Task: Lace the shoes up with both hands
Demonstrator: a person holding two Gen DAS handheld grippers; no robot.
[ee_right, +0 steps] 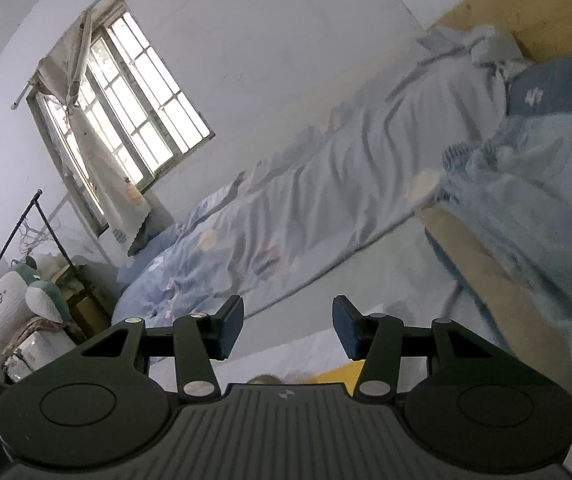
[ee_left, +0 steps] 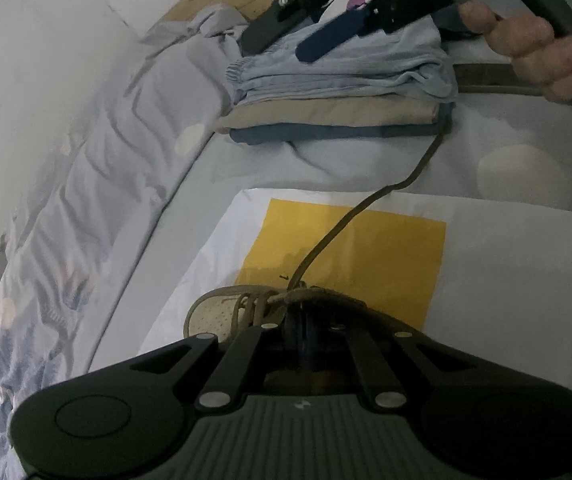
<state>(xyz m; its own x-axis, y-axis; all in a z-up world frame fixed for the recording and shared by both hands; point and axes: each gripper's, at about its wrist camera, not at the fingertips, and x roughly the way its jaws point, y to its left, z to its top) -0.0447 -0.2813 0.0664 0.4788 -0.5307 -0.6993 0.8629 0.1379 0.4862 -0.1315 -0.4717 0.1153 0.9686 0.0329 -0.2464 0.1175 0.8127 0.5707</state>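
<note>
Both views are dim and bluish, with soft grain and little contrast. Daylight comes only from the barred window (ee_right: 126, 116), which is blown out to near white while the wall (ee_right: 286, 40) around it stays grey. Fisheye bending curves the bed (ee_left: 86, 200) edges and darkens the corners. The folded clothes (ee_right: 525, 208) at the right wrist view's edge smear with blur.

Right gripper (ee_right: 287, 330) jaws apart, empty, rumpled quilt (ee_right: 325, 184), barred window (ee_right: 126, 108)
</note>
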